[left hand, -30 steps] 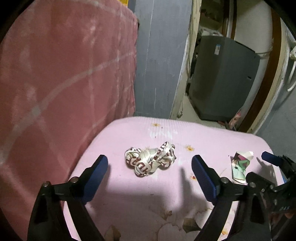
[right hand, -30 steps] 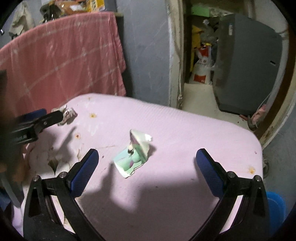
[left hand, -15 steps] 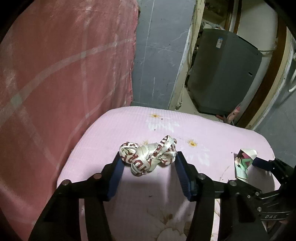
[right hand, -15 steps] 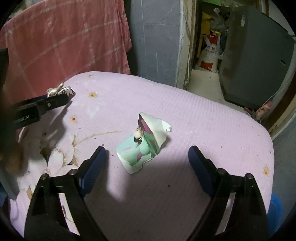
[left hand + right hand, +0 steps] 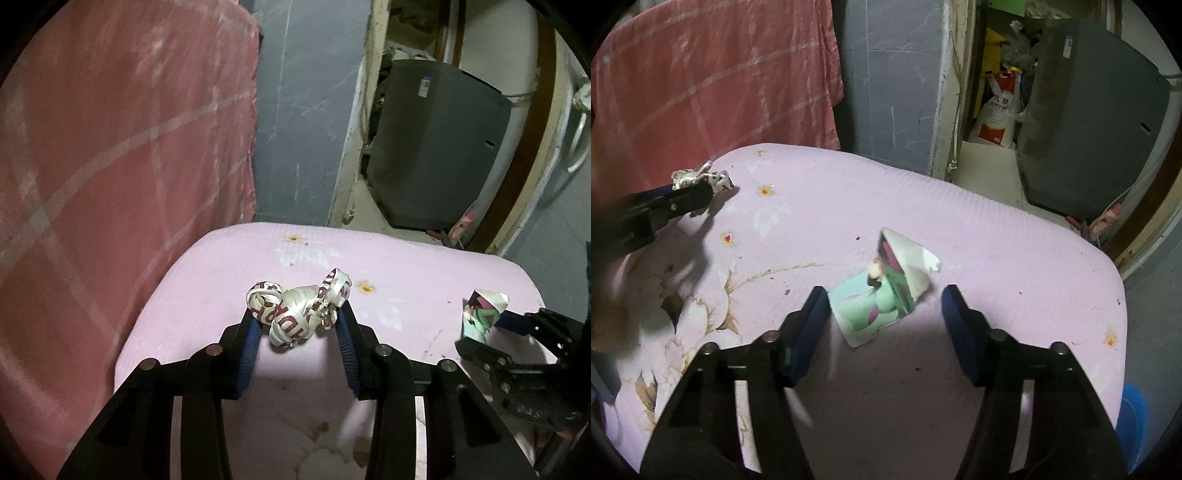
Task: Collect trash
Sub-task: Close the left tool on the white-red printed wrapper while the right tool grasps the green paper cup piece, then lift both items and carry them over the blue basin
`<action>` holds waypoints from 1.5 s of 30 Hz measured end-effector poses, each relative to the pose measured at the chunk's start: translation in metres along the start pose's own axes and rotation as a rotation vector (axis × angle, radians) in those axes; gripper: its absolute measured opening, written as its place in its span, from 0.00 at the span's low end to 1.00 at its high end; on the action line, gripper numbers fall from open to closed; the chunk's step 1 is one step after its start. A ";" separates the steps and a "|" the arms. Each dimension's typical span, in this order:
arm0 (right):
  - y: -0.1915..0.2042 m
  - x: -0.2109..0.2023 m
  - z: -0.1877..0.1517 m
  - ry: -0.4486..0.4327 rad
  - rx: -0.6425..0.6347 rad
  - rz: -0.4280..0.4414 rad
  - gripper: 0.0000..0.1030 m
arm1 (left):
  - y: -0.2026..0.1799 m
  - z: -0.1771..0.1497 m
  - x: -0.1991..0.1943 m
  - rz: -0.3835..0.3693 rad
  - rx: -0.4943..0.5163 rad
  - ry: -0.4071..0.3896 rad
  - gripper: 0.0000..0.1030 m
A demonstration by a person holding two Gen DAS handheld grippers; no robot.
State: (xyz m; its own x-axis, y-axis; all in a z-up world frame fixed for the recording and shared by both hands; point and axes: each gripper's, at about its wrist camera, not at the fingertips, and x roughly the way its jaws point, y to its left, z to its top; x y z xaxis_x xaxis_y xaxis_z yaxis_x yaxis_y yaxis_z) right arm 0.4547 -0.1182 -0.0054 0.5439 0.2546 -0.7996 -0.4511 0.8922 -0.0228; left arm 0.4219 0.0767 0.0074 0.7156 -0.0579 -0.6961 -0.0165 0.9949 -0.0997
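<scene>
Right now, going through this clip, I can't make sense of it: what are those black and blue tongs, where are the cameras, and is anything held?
No robot: a person holds two hand-held grippers, each carrying a forward-looking fisheye camera. On the pink cushion lie two bits of trash. The left gripper has just been closing, and its pads press on the crumpled ribbon. The right gripper has also been closing around the torn paper cup; one pad touches it, the other stands clear, so it isn't gripped yet.
</scene>
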 end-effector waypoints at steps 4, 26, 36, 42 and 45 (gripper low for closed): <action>-0.007 -0.003 -0.002 -0.016 0.033 0.016 0.33 | -0.006 -0.006 -0.006 -0.017 0.004 0.002 0.34; -0.003 -0.094 -0.022 -0.454 0.028 0.039 0.33 | -0.037 -0.036 -0.061 -0.112 -0.038 -0.067 0.34; -0.001 -0.155 -0.054 -0.622 0.023 0.005 0.33 | -0.050 -0.038 -0.108 -0.195 -0.097 -0.220 0.34; -0.009 -0.197 -0.071 -0.733 0.038 -0.032 0.33 | -0.076 -0.032 -0.139 -0.228 -0.058 -0.322 0.34; -0.017 -0.215 -0.080 -0.772 0.060 -0.058 0.33 | -0.093 -0.031 -0.152 -0.246 -0.036 -0.360 0.34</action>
State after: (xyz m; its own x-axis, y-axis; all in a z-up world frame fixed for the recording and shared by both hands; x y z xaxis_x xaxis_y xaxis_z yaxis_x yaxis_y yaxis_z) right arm 0.2890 -0.2184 0.1188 0.9144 0.3747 -0.1532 -0.3794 0.9252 -0.0015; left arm 0.2928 -0.0094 0.1005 0.8990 -0.2540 -0.3567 0.1654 0.9512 -0.2605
